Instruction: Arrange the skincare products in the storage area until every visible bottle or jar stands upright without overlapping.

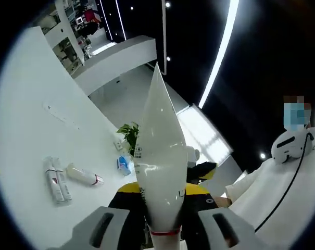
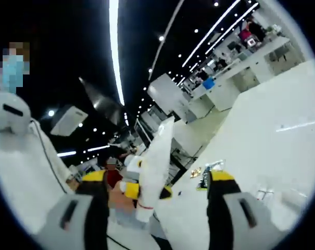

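Observation:
My left gripper (image 1: 165,194) is shut on a white squeeze tube (image 1: 160,140), held near its red-ringed cap with the crimped end pointing away from the camera. On the white table (image 1: 27,125) to the left lie two slim tubes (image 1: 57,180) side by side, a white bottle (image 1: 84,175) on its side and a small blue box (image 1: 124,165). In the right gripper view the same tube (image 2: 154,156) stands in the wide gap of my right gripper (image 2: 157,179), which is open and apart from it. The left gripper (image 2: 146,191) shows there too, clamped on the tube's lower part.
A person in white (image 1: 282,192) with a white headset stands close by, also seen as a person in white (image 2: 22,172) at the left of the right gripper view. A green plant (image 1: 130,133) stands on the table. A few small items (image 2: 212,169) sit on the white table (image 2: 272,130).

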Tool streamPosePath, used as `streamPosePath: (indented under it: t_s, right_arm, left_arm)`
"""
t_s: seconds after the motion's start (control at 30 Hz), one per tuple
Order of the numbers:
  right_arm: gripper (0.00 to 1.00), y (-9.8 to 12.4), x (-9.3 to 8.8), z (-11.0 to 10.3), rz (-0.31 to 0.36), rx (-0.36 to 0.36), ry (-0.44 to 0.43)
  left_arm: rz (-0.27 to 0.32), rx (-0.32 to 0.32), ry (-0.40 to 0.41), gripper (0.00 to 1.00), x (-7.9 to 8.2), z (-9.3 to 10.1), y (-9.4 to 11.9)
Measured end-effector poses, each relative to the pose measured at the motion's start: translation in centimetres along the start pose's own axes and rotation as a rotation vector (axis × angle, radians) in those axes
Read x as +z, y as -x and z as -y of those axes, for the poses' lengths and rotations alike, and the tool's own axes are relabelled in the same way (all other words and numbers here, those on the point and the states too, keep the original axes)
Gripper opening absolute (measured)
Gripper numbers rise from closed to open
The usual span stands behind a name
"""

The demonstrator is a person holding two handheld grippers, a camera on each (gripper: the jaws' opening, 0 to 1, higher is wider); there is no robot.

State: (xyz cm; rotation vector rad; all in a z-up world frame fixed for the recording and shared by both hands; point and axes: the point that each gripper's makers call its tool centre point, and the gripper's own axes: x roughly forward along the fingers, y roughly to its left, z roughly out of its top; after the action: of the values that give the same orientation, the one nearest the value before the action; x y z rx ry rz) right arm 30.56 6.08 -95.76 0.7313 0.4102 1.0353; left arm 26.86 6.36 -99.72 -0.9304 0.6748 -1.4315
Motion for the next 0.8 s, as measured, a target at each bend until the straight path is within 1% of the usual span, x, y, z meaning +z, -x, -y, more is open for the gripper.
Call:
streamPosePath:
  t_s: [0.07,0.17,0.23,0.27,0.33,0.43,0.47,0.5,0.57,0.67,0.8]
  right_arm:
    - [0.74,-0.8,-0.1,0.3,-0.006,-0.011,-0.024]
    - [0.71,-1.7,-0.3,0.1,-0.030,0.006,-0.041]
    - [0.66,-2.0,-0.4,-0.1,-0.040,0.016,-0.046]
    - [0.63,-2.3,-0.5,-0.1,-0.053,0.022,-0.055]
    - [0.56,-2.6,-0.8,-0.4,-0.081,0.036,-0.050]
    - [0.40,-2.6,-1.5,-0.2,-0.111,0.036,-0.051]
    - [0.36,-2.6,-1.7,-0.4,-0.124,0.054,-0.055]
    - [0.34,-2.6,-1.3,-0.8,-0.110,0.088,-0.081]
    - [0.34,-2.7,-1.2,-0.8,-0.113,0.072,-0.061]
    - [0.32,-2.8,-1.0,-0.6,-0.117,0.067,-0.061]
    - [0.31,-3.1,-1.0,-0.7,-0.116,0.063,-0.044]
  left_arm:
    - [-0.023,-0.004,0.001,0.25,-0.4,0.1,-0.6]
    - [-0.048,-0.035,-0.005,0.25,-0.9,0.8,-1.4]
    - [-0.063,-0.045,-0.011,0.25,-1.1,1.0,-1.7]
    - [-0.083,-0.057,-0.022,0.25,-1.4,1.3,-2.1]
    - [-0.093,-0.067,-0.025,0.25,-1.6,1.5,-2.5]
    - [-0.097,-0.078,-0.014,0.25,-1.6,1.7,-2.8]
    - [-0.097,-0.082,-0.012,0.25,-1.6,1.8,-2.9]
    - [-0.100,-0.079,-0.013,0.25,-1.4,1.8,-2.9]
    - [-0.101,-0.085,-0.013,0.25,-1.2,1.8,-2.9]
    - [-0.101,-0.092,-0.010,0.26,-1.0,1.7,-2.9]
    - [-0.081,-0.093,-0.014,0.26,-0.8,1.9,-2.8]
